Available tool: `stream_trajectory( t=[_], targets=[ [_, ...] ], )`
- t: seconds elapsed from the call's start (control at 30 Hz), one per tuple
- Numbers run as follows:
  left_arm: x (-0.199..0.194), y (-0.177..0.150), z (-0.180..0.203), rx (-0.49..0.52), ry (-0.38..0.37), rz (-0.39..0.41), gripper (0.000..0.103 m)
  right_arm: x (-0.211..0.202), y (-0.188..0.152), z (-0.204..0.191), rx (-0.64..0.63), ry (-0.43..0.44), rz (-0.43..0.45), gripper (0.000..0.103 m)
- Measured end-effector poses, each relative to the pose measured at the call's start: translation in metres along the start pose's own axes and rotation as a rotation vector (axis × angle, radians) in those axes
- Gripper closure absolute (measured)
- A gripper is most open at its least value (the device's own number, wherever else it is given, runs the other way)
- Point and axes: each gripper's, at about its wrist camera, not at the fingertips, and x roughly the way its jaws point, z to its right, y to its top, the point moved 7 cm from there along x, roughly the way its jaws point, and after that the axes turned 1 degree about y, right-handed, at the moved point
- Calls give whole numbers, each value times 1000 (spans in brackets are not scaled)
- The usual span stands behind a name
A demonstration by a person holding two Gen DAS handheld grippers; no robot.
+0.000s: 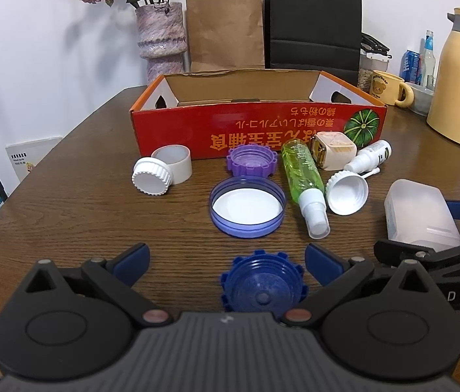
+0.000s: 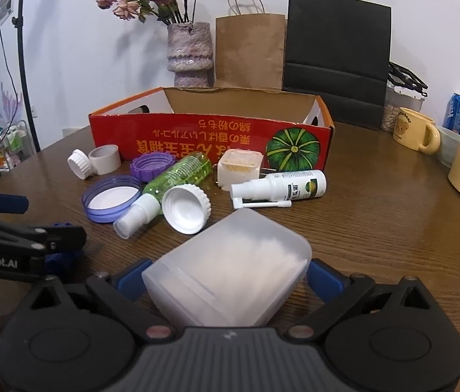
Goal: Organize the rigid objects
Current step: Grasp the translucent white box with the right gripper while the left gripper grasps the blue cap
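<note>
On a dark wooden table [image 1: 66, 196], the left gripper [image 1: 226, 263] sits with its blue-padded fingers [image 1: 133, 261] spread wide on either side of a dark blue notched cap [image 1: 262, 282], which lies open side up between them, touched by neither pad. At the 3 o'clock edge of the left wrist view, the right gripper [image 2: 228, 277] has its fingers set against both flanks of a frosted translucent plastic box [image 2: 230, 268], clamped on it; whether the box is clear of the tabletop cannot be told.

At 12 o'clock from both grippers stands an open red cardboard box [image 1: 256, 130] printed with a green pumpkin. Scattered before it: a white ribbed cap [image 1: 150, 178] leaning on a white tape roll [image 1: 174, 160] at 11 o'clock, a purple notched cap [image 1: 252, 160], a wide violet lid [image 1: 248, 210] with a white liner, a green spray bottle [image 1: 303, 183] lying on its side, an upturned white cap [image 1: 347, 191], a cream square container [image 1: 333, 150] and a small white spray bottle [image 1: 369, 156] at 1 o'clock.

Behind the carton stand a vase of dried roses [image 1: 161, 32], a brown paper bag [image 1: 225, 32] and a black paper bag [image 1: 313, 23]. A yellow bear mug [image 1: 388, 88] and a yellow thermos [image 1: 458, 81] sit at 2 o'clock.
</note>
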Motion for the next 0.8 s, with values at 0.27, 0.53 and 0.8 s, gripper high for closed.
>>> stream_trajectory(
  t=[0.27, 0.53, 0.8],
  targets=[
    [-4, -3, 7, 10, 0, -8, 0, -6, -3, 6, -35, 10, 6, 3],
    [-4, -9, 9, 13, 1, -27, 0, -11, -4, 8, -31, 13, 23, 3],
    [-6, -10, 10, 1, -14, -34, 13, -13, -4, 7, -27, 14, 29, 3]
  ],
)
